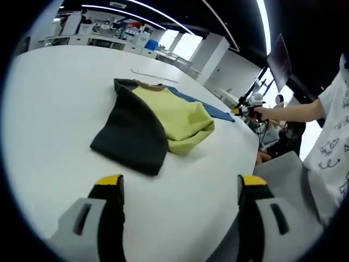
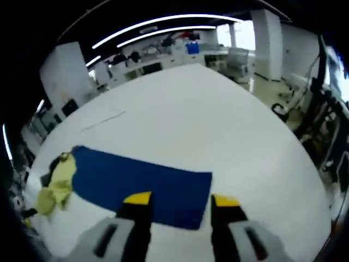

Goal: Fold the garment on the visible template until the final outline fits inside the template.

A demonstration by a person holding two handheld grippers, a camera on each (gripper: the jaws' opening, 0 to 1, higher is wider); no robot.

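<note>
In the left gripper view the left gripper [image 1: 177, 185], jaws wide and empty, faces the folded shirt [image 1: 155, 123] at twelve o'clock on the tabletop [image 1: 49, 109], while in the right gripper view the right gripper [image 2: 181, 203], jaws wide, hovers over the blue template [image 2: 142, 183], shirt at nine o'clock; next fold should probably tuck inward, edges squared.

Big white surface [image 1: 49, 109], round-edged, takes up most of the room in view. Beyond its far edge: white benches [image 1: 103, 38] w/ clutter, white pillars [image 1: 210, 52], bright windows [image 1: 182, 43]. Dark ceiling above, long strip lights [image 2: 163, 24] curving across. Right of the surface: grey chair [image 1: 289, 180], dark monitor [image 1: 279, 57]. Pale floor [image 2: 275, 90] past the edge, black stands [image 2: 322, 125] nearby.
</note>
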